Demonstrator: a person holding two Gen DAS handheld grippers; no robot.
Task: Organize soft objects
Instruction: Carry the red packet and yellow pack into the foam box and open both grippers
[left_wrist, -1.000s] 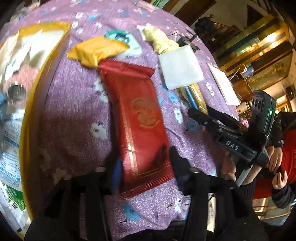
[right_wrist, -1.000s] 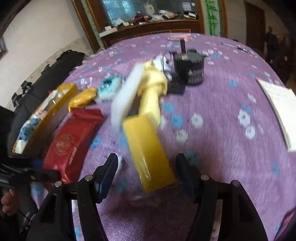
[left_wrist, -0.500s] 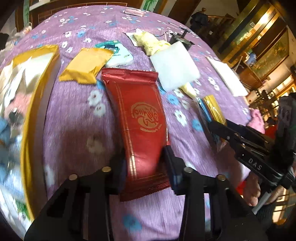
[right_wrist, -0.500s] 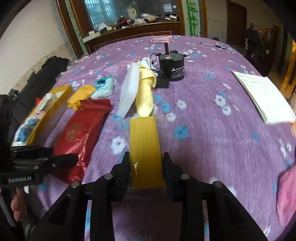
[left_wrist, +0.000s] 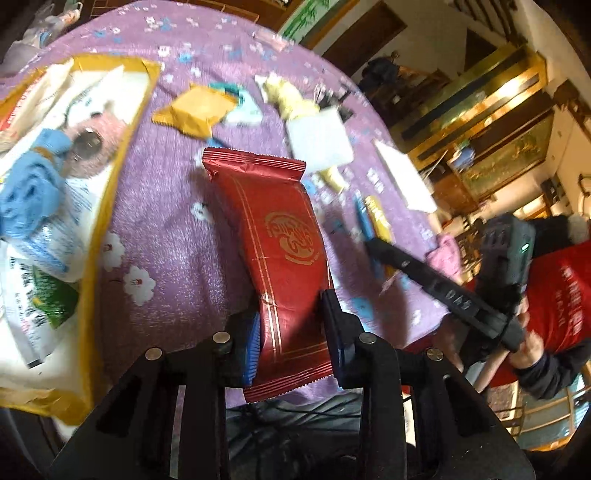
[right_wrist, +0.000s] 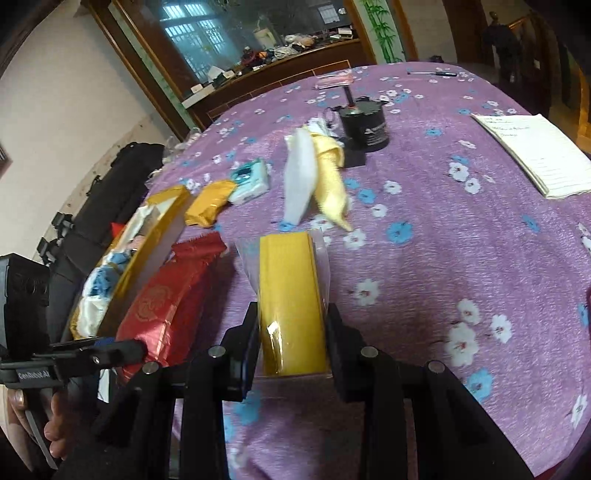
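Red foil snack packet (left_wrist: 284, 254) sat clamped near its bottom seam in left claw (left_wrist: 290, 325), just right of gold-rimmed open box (left_wrist: 107, 206) full of cloths and packets. Probably light, crinkly, slippery foil; gripping across the filled body beats the seam. Right claw (right_wrist: 291, 339) was clamped on yellow block in clear plastic wrap (right_wrist: 290, 295), likely squashy with slick film, so hold mid-body. Both looked raised off the desk; not certain. Desk (right_wrist: 461, 229) wore purple floral cloth, soft, may drag. Loose white pad, yellow cloth, black can and notepad lay further out. Dim wood-panelled room behind.
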